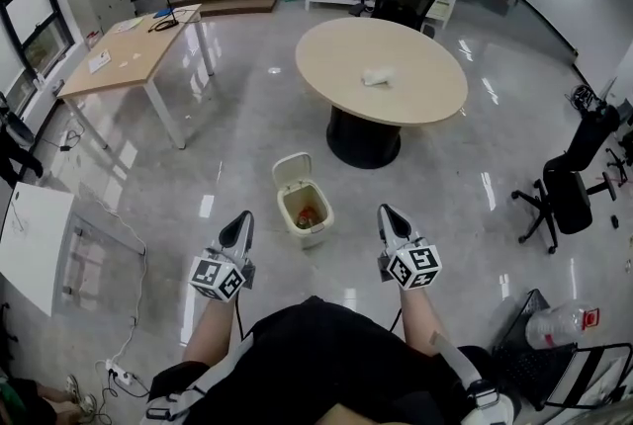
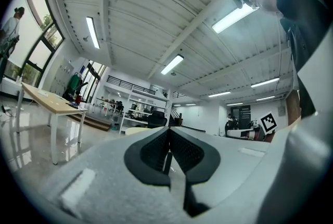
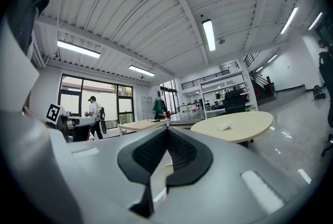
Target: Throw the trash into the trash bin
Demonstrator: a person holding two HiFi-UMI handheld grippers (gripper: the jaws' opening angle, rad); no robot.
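**Status.** The trash bin (image 1: 304, 206) stands on the floor with its lid raised, and some reddish waste lies inside it (too small to identify). One white crumpled piece of trash (image 1: 377, 76) lies on the round table (image 1: 415, 107) beyond the bin, with nothing touching it. On this evidence, that piece remains to be fetched, carried back and dropped in.

**Grippers.** The left gripper (image 1: 240, 221) hangs just left of the bin and the right gripper (image 1: 387, 214) just right of it, both pointing level. In each gripper view the jaws are closed together with nothing between them.

**Clearance.**
- The floor directly around the bin is bare.
- The table's black pedestal (image 1: 364, 138) stands near the bin on its far side, and the tabletop edge overhangs it. A reach for the trash must go over that rim.
- A rectangular desk (image 1: 129, 57) stands well apart to the bin's left.
- A black office chair (image 1: 564, 191) stands well apart to its right.
- A cable (image 1: 134, 334) trails on the floor to the bin's near left.
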